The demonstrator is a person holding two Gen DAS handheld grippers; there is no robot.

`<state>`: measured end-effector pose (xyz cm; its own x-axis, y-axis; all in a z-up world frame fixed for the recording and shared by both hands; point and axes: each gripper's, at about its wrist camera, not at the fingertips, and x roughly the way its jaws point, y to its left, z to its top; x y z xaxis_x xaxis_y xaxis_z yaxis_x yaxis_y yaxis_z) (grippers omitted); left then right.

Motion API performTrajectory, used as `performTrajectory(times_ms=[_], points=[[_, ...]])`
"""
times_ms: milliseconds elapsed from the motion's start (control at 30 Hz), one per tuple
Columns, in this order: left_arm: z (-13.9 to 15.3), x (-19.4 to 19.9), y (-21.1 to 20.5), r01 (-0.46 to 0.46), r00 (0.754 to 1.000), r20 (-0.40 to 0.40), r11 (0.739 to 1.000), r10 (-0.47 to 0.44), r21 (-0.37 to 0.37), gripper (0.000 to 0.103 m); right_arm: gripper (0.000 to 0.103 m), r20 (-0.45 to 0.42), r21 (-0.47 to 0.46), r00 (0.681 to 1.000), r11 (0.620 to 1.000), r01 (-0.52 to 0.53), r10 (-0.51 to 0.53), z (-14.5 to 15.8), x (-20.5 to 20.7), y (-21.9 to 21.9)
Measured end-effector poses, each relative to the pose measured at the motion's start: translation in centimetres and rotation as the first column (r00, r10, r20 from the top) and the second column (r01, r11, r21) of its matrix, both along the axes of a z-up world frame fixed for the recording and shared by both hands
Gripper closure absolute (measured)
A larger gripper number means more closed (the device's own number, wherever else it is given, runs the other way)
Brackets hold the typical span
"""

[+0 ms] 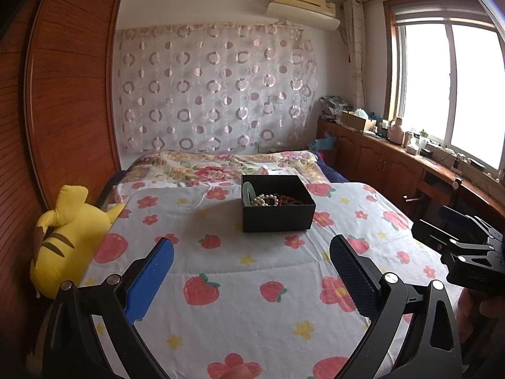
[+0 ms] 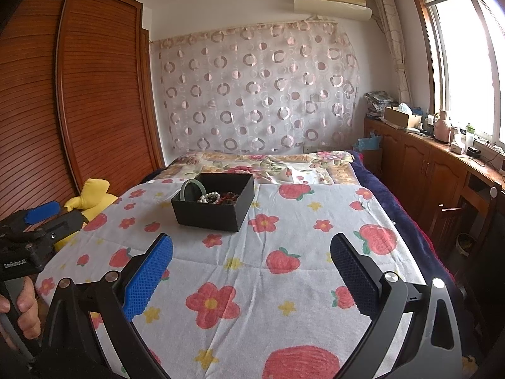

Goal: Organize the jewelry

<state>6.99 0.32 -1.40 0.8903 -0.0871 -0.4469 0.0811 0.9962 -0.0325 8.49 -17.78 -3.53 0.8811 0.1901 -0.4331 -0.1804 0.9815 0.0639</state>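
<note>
The left claw (image 1: 252,271) hovers above the bedspread with its two fingers spread wide and nothing between them, one pad blue (image 1: 148,281) and the other dark and mesh-textured (image 1: 350,278). The right claw (image 2: 252,271) hangs in the same way, fingers wide apart and empty, over the same strawberry-and-flower bedspread (image 2: 252,300). Beyond both claws, toward the head of the bed, sits an open black box (image 1: 277,218), the landmark here; it rests on the bedspread well apart from either claw. Inside the box lie a pale green bangle (image 2: 191,189) leaning against its left wall, a string of white pearl beads (image 2: 210,197) beside the bangle, and dark red beads (image 2: 232,197) to the right of the pearls. To the left of the box, at the bed's edge against a slatted wooden wardrobe (image 1: 66,94), lies a yellow plush toy (image 1: 66,237). Behind the box is a floral quilt (image 1: 221,165), and behind that a sheer curtain with ring patterns (image 1: 214,88) hangs on the wall under an air conditioner (image 1: 303,6). To the right of the box, a wooden cabinet surface (image 2: 442,154) below the window (image 2: 467,63) holds small clutter. In the right wrist view, a hand (image 2: 25,309) grips the left claw's handle at the left edge.
</note>
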Motion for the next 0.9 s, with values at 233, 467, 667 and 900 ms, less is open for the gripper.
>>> performTrajectory(times_ms=[233,467,667,900], points=[[0.6,-0.3,-0.5,0.004,1.000,0.012,1.000,-0.004,0.005,0.007,0.002,0.000,0.004,1.000,1.000,0.003,-0.003,-0.3,-0.4,0.3],[0.6,-0.4,-0.5,0.002,1.000,0.018,1.000,-0.002,0.002,0.007,0.002,-0.001,0.003,1.000,1.000,0.002,-0.002,-0.3,-0.3,0.2],[0.9,-0.3,-0.8,0.005,1.000,0.024,1.000,-0.005,0.016,0.007,0.002,0.000,0.003,1.000,1.000,0.002,-0.002,-0.3,-0.4,0.3],[0.9,-0.1,-1.1,0.017,1.000,0.012,1.000,-0.017,0.009,0.007,0.002,0.000,0.005,1.000,1.000,0.003,-0.003,-0.3,-0.4,0.3]])
